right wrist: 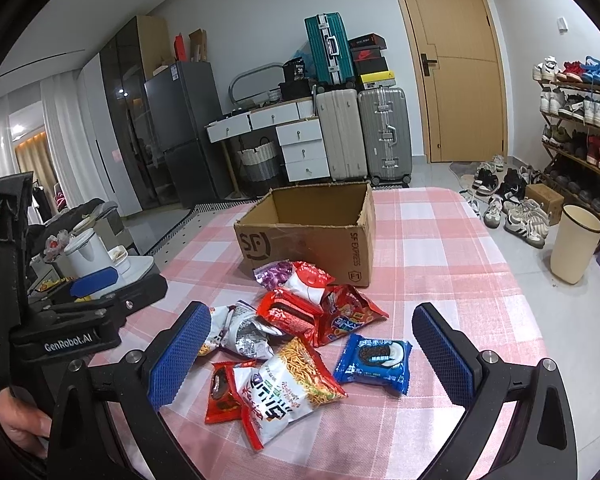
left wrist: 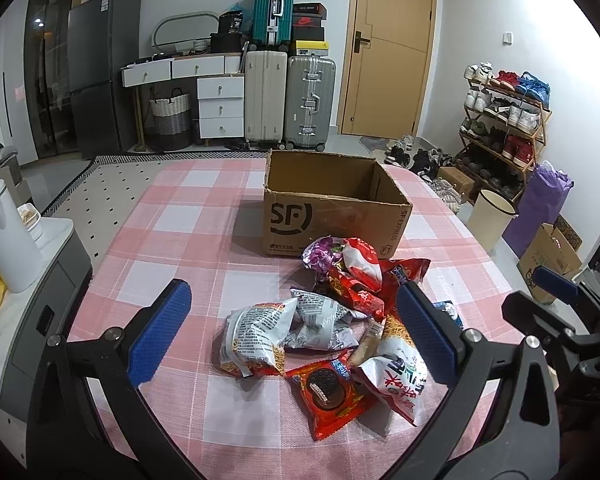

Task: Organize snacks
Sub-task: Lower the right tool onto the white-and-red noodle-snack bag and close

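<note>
A pile of snack packets (left wrist: pixel 332 312) lies on the pink checked tablecloth (left wrist: pixel 180 220) in front of an open, empty cardboard box (left wrist: pixel 332 208). The pile holds silver packets (left wrist: pixel 260 332), a red cookie packet (left wrist: pixel 332 392), a noodle packet (right wrist: pixel 284 388), red packets (right wrist: pixel 300 308) and a blue cookie packet (right wrist: pixel 374 362). The box also shows in the right wrist view (right wrist: pixel 312 228). My left gripper (left wrist: pixel 292 336) is open above the near side of the pile. My right gripper (right wrist: pixel 312 356) is open above the noodle and blue packets. Both are empty.
A grey side cabinet with a white kettle (left wrist: pixel 4 240) stands left of the table. Suitcases (left wrist: pixel 288 96), a desk with drawers, a fridge and a door are behind. A shoe rack (left wrist: pixel 504 128), a bin (right wrist: pixel 572 244) and boxes are on the right.
</note>
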{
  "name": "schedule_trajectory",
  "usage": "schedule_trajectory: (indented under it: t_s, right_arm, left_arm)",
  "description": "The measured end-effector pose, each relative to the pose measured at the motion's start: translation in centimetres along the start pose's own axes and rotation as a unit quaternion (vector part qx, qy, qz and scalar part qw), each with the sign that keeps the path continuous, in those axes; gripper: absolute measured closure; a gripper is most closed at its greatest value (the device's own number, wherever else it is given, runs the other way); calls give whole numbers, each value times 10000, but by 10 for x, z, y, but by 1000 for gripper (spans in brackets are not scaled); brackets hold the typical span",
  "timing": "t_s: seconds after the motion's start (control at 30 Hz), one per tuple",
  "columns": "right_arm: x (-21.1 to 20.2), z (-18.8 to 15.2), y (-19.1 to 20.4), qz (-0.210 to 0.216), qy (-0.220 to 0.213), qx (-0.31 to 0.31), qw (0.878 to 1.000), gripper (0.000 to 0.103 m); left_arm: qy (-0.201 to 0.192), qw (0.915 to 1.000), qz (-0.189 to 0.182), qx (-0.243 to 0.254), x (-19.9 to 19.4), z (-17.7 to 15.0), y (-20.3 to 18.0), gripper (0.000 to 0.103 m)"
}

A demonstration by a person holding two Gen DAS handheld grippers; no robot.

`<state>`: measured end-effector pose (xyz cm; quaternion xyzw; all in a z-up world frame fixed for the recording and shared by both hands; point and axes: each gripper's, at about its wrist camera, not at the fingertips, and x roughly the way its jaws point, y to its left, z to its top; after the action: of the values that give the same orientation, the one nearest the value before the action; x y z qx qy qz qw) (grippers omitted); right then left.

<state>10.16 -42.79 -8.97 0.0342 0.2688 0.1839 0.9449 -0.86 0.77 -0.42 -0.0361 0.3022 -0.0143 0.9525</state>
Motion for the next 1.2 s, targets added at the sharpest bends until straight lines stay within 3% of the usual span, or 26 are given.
schedule_trajectory:
  t_s: [0.3, 0.8, 1.2]
  right_arm:
    - [18, -18, -5, 126, 380, -65, 9992, 0]
    - [71, -57, 5, 810, 1208, -9, 9894, 0]
    - [104, -64, 10, 912, 1534, 40, 9839, 0]
  left_arm:
    - [114, 9999, 18, -104, 9, -3, 13, 1]
    - [203, 9993, 59, -306, 26, -7, 37, 1]
    - [291, 9990, 70, -338, 35, -14, 43, 1]
